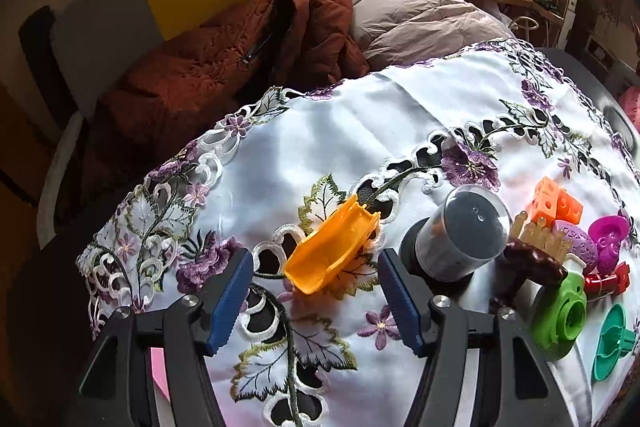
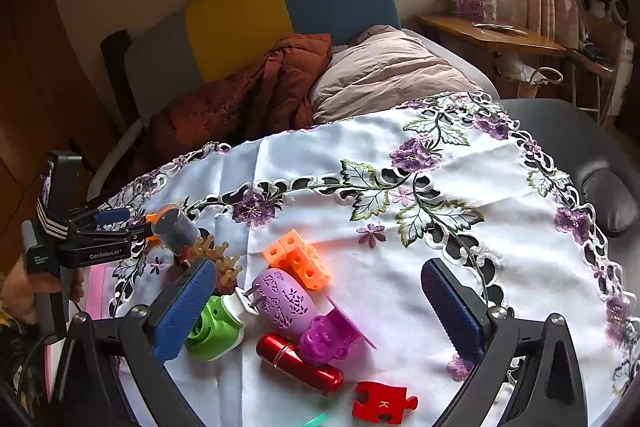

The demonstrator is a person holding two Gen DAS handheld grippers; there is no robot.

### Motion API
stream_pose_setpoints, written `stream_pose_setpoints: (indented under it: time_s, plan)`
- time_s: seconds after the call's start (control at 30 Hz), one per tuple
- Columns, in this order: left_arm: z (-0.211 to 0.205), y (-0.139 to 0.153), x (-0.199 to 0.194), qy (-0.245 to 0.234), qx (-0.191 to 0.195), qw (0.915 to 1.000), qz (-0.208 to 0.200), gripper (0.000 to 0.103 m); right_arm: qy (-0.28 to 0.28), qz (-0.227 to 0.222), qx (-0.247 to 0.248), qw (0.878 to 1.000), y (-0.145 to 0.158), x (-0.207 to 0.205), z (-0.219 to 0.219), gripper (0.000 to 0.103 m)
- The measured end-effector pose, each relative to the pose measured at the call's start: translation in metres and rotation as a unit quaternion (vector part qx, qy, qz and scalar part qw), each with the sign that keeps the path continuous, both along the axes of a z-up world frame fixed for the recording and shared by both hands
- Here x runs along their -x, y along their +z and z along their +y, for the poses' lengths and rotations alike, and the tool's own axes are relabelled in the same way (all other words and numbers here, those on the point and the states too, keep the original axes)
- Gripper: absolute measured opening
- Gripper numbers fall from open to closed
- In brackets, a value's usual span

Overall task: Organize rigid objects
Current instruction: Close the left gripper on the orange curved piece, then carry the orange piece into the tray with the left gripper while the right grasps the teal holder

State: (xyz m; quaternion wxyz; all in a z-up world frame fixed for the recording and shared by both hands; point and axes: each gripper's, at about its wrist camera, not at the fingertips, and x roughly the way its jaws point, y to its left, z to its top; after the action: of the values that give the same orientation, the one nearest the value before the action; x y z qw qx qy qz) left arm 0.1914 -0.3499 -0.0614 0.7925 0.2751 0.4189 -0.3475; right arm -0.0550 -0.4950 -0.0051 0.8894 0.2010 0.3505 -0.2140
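My left gripper (image 1: pixel 316 301) is open, its blue pads on either side of an orange plastic scoop (image 1: pixel 330 251) that lies on the embroidered white tablecloth (image 1: pixel 360 131). A clear cylindrical jar (image 1: pixel 460 233) lies just right of it. My right gripper (image 2: pixel 320 311) is open over a cluster of small items: a purple perforated egg shape (image 2: pixel 286 301), a magenta clip (image 2: pixel 326 341), a red tube (image 2: pixel 300 363), a green plug piece (image 2: pixel 214 331), orange cubes (image 2: pixel 300 259) and a red puzzle piece (image 2: pixel 384 407). The left gripper shows in the right wrist view (image 2: pixel 116 223).
Orange cubes (image 1: pixel 556 203), a green plug piece (image 1: pixel 560 315), a teal part (image 1: pixel 612 343) and a brown piece (image 1: pixel 528 267) crowd the right in the left wrist view. A rust jacket (image 1: pixel 240 67) and a pink duvet (image 1: pixel 420 15) lie beyond the table's far edge.
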Motion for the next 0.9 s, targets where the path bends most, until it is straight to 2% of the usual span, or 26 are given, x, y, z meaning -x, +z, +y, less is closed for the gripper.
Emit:
stream_pose_setpoints:
  time_s: [0.23, 0.27, 0.3, 0.33, 0.37, 0.4, 0.5, 0.7, 0.8, 0.9]
  plan:
    - [-0.019, -0.019, -0.013, -0.018, -0.020, 0.9995, 0.016, 0.065, -0.009, 0.004, -0.008, 1.000, -0.003, 0.000, -0.005, 0.103]
    - [-0.020, -0.023, -0.016, -0.018, -0.026, 0.9993, 0.019, 0.056, -0.011, 0.004, -0.009, 1.000, -0.003, 0.000, -0.006, 0.103]
    - [-0.021, -0.027, -0.017, -0.016, -0.032, 0.9991, 0.024, 0.036, -0.014, 0.004, -0.009, 1.000, -0.003, 0.000, -0.007, 0.103]
    - [-0.020, -0.029, -0.019, -0.011, -0.028, 0.9990, 0.032, 0.029, -0.018, 0.003, -0.009, 1.000, -0.003, 0.001, -0.008, 0.103]
    - [-0.017, -0.027, -0.019, -0.005, -0.014, 0.9990, 0.042, 0.026, -0.021, 0.000, -0.008, 1.000, -0.002, 0.002, -0.009, 0.103]
    - [-0.016, -0.026, -0.017, -0.001, -0.007, 0.9987, 0.050, 0.026, -0.025, -0.003, -0.007, 1.000, -0.001, 0.004, -0.010, 0.103]
    - [-0.008, -0.022, -0.003, 0.002, 0.003, 0.9992, 0.039, 0.026, -0.036, -0.005, -0.012, 0.999, -0.002, 0.006, -0.015, 0.099]
    - [0.030, 0.000, 0.028, 0.047, 0.060, 0.9953, 0.060, 0.026, -0.041, -0.002, -0.044, 0.998, -0.008, 0.006, -0.023, 0.098]
    - [0.049, 0.014, 0.052, 0.052, 0.083, 0.9933, 0.061, 0.026, -0.017, 0.001, -0.063, 0.998, -0.012, 0.001, -0.019, 0.093]
    - [0.068, 0.024, 0.071, 0.065, 0.101, 0.9909, 0.060, 0.026, 0.013, 0.003, -0.062, 0.998, -0.014, -0.004, -0.008, 0.089]
